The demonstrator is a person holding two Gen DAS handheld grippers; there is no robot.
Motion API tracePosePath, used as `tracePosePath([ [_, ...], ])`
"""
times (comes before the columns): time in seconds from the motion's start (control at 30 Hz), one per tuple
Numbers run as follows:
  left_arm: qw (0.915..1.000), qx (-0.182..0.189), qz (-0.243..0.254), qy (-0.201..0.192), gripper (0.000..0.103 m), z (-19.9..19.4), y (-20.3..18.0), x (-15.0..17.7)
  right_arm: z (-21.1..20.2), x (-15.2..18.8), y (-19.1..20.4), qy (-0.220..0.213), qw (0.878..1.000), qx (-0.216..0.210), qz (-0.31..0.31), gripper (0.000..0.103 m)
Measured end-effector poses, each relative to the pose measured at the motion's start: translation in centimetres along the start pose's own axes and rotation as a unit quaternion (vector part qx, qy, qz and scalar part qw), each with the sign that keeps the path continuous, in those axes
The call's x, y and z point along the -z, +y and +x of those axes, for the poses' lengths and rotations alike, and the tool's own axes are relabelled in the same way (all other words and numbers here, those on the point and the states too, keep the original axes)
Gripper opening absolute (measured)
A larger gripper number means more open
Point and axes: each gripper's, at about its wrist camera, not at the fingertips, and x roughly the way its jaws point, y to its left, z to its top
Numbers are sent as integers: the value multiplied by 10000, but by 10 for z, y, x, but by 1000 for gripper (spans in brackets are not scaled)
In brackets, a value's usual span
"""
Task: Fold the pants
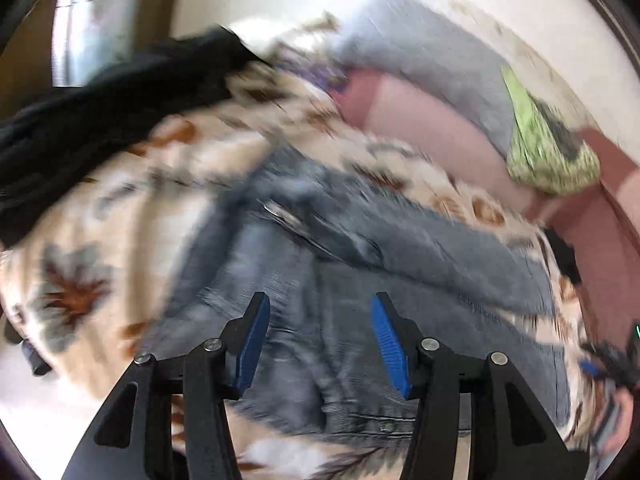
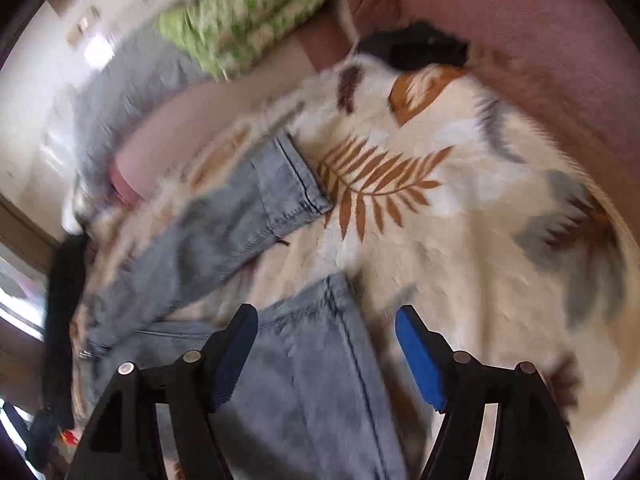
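Light blue jeans lie spread on a cream blanket printed with brown and grey leaves. My left gripper hovers open above the waist and zipper area, nothing between its blue pads. In the right wrist view the two legs of the jeans fan apart, one hem near a brown fern print, the other leg running under my right gripper. That gripper is open above this leg end and its pads do not press the cloth. The picture is blurred by motion.
A black garment lies on the blanket's far left. A green patterned cloth and a grey cover rest on the pink sofa back. A black object sits at the blanket's far edge. The other gripper shows at the right rim.
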Motion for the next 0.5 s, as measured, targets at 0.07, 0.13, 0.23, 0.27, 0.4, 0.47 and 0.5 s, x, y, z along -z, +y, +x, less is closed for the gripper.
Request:
tracePosePath([
  [0.07,9994,-74,120,331,54,32,-6,7,24,-2,9,281,9989,212,-293,51],
  [0.13,9960,-353,226,786,54,63,-3,19,42,0,24,466,9952,457,-726,28],
  [0.23,9958,-404,553,610,58,66,-3,30,29,2,51,49,9834,994,-1518,20],
  [0.27,9954,-398,635,594,64,65,-6,31,22,2,59,-225,9764,1237,-1754,20],
  [0.4,9947,-417,772,534,77,67,-14,36,51,6,61,-195,9620,1889,-1964,29],
  [0.47,9923,-566,975,523,79,67,-21,42,45,15,55,-414,9555,2061,-2069,40],
  [0.5,9906,-645,1082,524,79,67,-25,44,36,17,54,-533,9582,2028,-1946,44],
])
